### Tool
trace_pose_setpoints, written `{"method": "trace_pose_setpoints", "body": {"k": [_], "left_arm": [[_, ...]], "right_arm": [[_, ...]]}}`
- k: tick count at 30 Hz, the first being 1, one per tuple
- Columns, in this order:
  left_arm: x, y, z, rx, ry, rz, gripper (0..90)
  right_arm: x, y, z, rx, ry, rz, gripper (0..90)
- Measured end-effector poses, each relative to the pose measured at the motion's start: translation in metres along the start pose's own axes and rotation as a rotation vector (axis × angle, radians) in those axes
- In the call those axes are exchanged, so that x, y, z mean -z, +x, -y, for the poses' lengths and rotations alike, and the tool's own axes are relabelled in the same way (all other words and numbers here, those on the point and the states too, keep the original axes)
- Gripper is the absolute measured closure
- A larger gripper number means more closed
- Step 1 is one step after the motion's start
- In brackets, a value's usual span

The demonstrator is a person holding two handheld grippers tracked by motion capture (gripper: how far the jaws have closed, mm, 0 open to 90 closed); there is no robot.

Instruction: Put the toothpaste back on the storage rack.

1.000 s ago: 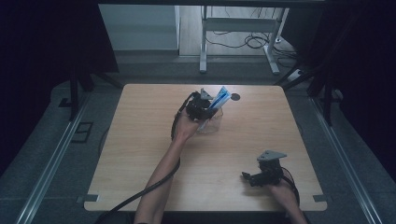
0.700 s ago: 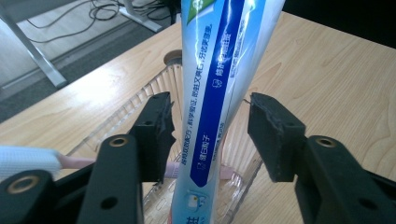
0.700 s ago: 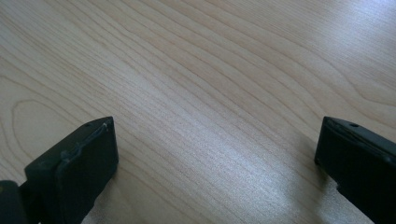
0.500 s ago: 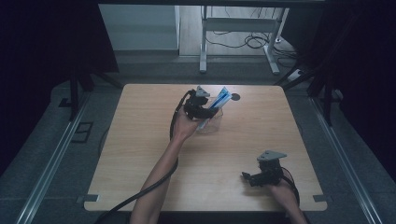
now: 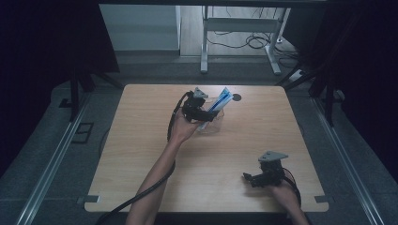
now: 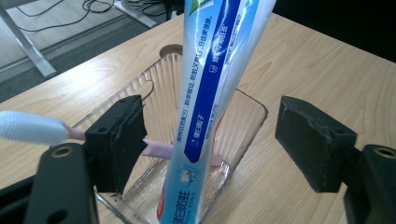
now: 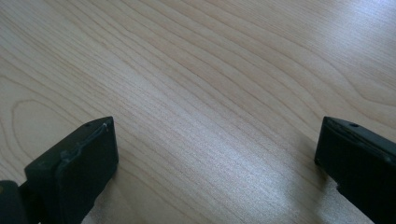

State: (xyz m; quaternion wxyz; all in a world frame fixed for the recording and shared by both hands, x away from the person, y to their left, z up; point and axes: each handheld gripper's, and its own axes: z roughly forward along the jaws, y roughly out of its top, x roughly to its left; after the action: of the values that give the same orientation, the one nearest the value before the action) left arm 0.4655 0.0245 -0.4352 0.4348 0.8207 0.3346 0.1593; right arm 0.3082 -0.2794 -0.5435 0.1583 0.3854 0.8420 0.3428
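Blue-white toothpaste tube (image 6: 212,100) unmoved in clear tray (image 6: 250,109) — left gripper (image 6: 210,140) jaws wide, right gripper (image 7: 215,163) wide.

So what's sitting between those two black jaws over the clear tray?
In the left gripper view, a blue-and-white toothpaste tube stands between the open jaws, touching neither, in the clear ribbed tray. A pink toothbrush lies behind it.

A lab-like recording bay: wooden table (image 5: 141,159) ringed by black curtains (image 5: 47,42) (cables (image 5: 244,42) behind).
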Motion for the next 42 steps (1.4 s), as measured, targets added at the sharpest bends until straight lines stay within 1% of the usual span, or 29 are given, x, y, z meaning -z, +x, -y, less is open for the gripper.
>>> {"method": "trace_pose_setpoints", "body": {"k": [4, 7, 10, 15, 16, 18, 28, 36, 39, 42], "left_arm": [[0.002, -0.001, 0.0, -0.008, 0.007, 0.004, 21.0], [0.005, -0.002, 0.001, -0.002, 0.002, 0.016, 20.1], [0.007, -0.003, 0.001, -0.002, 0.002, 0.018, 18.6], [0.011, -0.005, 0.002, -0.014, 0.01, 0.02, 15.6], [0.012, -0.006, 0.002, -0.023, 0.012, 0.018, 15.4], [0.013, -0.007, 0.003, -0.026, 0.01, 0.026, 14.5], [0.02, -0.013, 0.004, -0.05, 0.002, 0.035, 13.3], [0.026, -0.015, 0.006, -0.058, -0.017, 0.066, 13.3], [0.028, -0.017, 0.007, -0.076, -0.011, 0.058, 13.4], [0.031, -0.018, 0.008, -0.079, -0.011, 0.047, 13.4]], "right_arm": [[0.0, 0.0, 0.0, 0.001, 0.0, 0.0, 0.0], [0.0, 0.0, 0.0, 0.0, 0.0, 0.0, 0.0], [0.0, 0.0, 0.0, 0.0, 0.0, 0.0, 0.0], [0.0, 0.0, 0.0, 0.0, 0.0, 0.0, 0.0], [0.0, 0.0, 0.0, 0.0, 0.0, 0.0, 0.0], [0.0, 0.0, 0.0, 0.0, 0.0, 0.0, 0.0], [0.0, 0.0, 0.0, -0.001, 0.0, -0.001, 0.0], [0.0, 0.0, 0.0, -0.001, 0.0, 0.0, 0.0], [0.0, 0.0, 0.0, -0.001, 0.0, 0.0, 0.0], [0.0, 0.0, 0.0, -0.001, 0.001, 0.0, 0.0]]}}
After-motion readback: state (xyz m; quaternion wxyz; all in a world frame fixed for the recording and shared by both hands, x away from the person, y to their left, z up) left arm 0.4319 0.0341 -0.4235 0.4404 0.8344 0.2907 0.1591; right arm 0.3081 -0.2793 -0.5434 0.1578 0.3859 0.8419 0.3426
